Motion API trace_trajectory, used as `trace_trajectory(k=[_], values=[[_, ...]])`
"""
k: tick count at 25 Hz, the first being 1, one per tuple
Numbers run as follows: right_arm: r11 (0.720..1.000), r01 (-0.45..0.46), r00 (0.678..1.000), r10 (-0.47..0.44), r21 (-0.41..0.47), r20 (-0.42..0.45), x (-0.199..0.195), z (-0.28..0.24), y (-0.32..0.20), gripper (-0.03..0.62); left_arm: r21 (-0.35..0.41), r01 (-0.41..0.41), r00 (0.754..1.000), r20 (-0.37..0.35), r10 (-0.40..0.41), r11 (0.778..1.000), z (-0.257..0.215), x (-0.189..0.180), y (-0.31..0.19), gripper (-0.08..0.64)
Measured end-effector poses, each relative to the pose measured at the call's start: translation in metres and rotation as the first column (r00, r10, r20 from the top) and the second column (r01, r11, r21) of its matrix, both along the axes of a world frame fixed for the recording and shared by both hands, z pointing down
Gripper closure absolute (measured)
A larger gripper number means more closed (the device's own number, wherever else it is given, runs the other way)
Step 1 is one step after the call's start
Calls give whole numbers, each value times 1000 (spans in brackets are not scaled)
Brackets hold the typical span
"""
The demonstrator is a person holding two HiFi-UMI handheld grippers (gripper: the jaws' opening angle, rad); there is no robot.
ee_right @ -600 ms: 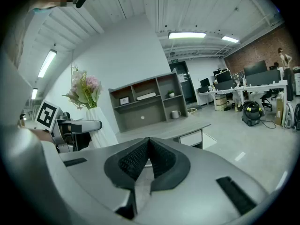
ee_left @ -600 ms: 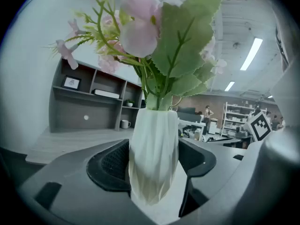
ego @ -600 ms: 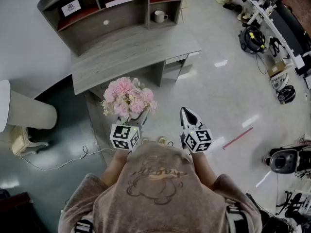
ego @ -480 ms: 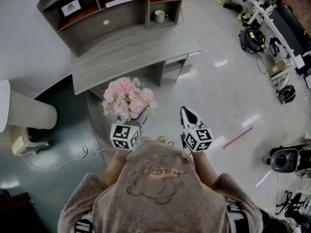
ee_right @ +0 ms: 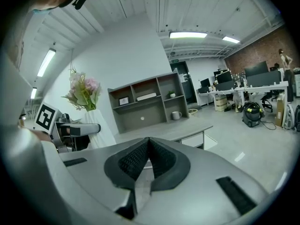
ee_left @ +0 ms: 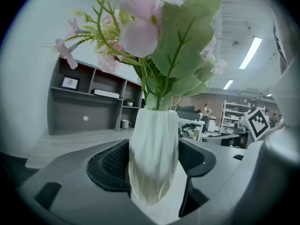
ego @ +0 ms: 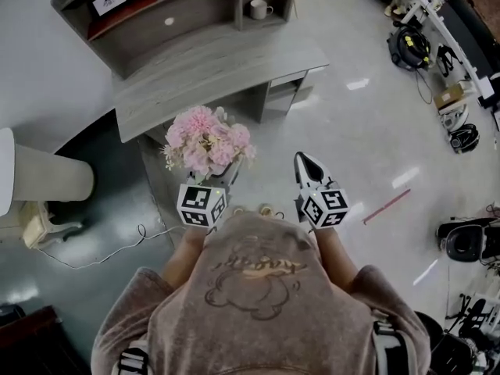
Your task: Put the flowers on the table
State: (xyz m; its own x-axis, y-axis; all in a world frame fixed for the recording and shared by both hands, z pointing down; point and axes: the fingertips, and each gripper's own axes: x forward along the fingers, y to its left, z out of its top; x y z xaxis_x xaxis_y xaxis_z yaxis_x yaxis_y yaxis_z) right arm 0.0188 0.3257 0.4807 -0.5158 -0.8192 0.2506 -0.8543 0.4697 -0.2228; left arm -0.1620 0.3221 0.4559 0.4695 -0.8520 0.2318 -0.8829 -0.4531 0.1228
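A white faceted vase (ee_left: pixel 153 153) of pink flowers (ego: pixel 205 141) stands upright between the jaws of my left gripper (ee_left: pixel 154 165), which is shut on the vase's body. In the head view the bouquet hangs over the floor just in front of the grey wooden desk (ego: pixel 211 80). My right gripper (ego: pixel 309 170) is held beside it to the right, shut with nothing in it; its pads (ee_right: pixel 159 158) meet at the tips. From the right gripper view the flowers (ee_right: pixel 84 92) and the left gripper (ee_right: pixel 77 130) show at the left.
The desk carries a shelf unit (ego: pixel 148 14) with a white mug (ego: pixel 258 8) and a framed picture (ego: pixel 108 0). A drawer block (ego: pixel 287 96) sits under its right end. A cable (ego: pixel 94 256) lies on the dark floor at left. Vacuum cleaners (ego: pixel 412 47) and gear crowd the right.
The view has moved forward a little: the desk and the flowers now sit nearer each other. Both grippers keep their hold and place relative to the person.
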Motion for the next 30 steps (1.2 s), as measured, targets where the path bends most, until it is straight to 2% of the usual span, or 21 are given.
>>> trace_trajectory(k=[6, 13, 18, 30], values=[[999, -38, 999, 38, 10, -8, 13, 10, 13, 595, 5, -32, 999, 9, 32, 999, 11, 5, 7, 229], [994, -108, 994, 108, 5, -17, -4, 13, -1, 595, 1, -79, 997, -2, 79, 997, 16, -17, -16, 229], [989, -147, 989, 147, -3, -5, -1, 19, -10, 595, 3, -101, 995, 2, 101, 995, 19, -15, -26, 229], [992, -129, 991, 129, -8, 18, 1, 26, -77, 595, 17, -119, 993, 1, 119, 993, 19, 0, -97, 229]])
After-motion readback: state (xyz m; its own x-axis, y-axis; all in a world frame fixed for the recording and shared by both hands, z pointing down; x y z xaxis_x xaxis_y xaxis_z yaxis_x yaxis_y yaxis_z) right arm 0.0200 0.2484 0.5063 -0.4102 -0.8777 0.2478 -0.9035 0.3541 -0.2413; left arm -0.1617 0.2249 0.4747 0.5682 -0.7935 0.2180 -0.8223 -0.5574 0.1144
